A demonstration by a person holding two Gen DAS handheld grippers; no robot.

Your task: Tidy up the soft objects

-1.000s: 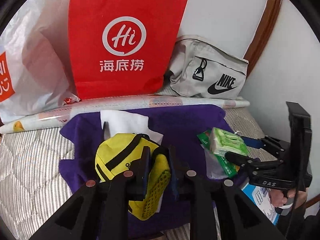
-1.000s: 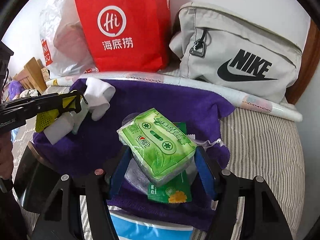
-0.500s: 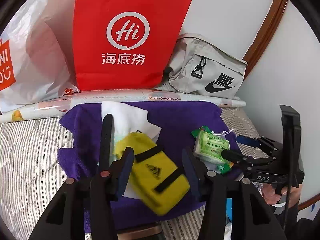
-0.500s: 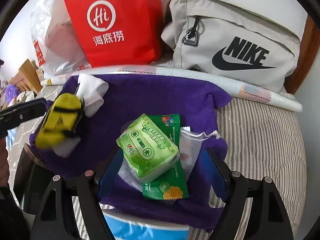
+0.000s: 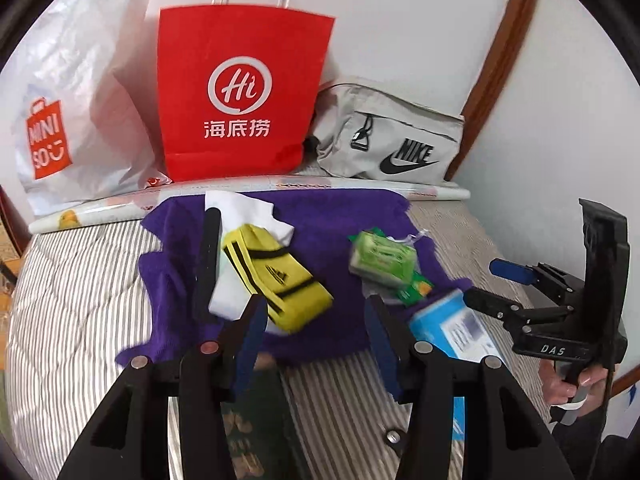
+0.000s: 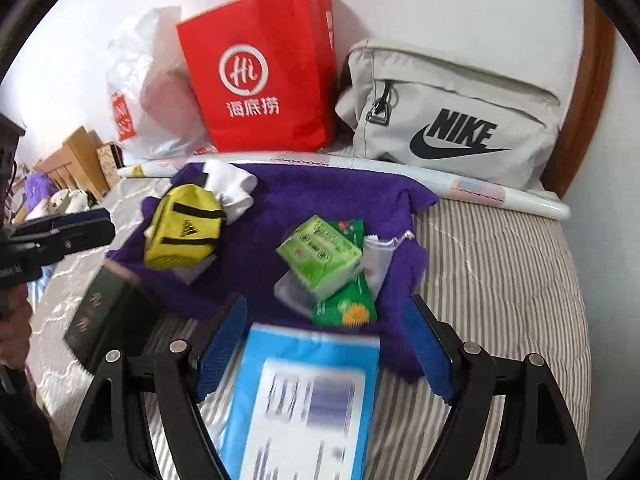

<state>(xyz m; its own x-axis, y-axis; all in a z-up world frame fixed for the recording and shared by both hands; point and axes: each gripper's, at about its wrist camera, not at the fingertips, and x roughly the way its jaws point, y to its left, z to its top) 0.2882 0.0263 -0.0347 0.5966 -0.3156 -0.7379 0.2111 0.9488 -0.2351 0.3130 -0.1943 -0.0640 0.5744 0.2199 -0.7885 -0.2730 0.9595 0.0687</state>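
Left wrist: red bag upright, contents hidden.

Empty parted left tongs, yellow pouch on purple towel, green tissue pack

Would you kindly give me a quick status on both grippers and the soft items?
Left gripper and right gripper open, empty. Yellow pouch and green tissue pack lie on the purple towel. Blue packet under right gripper.
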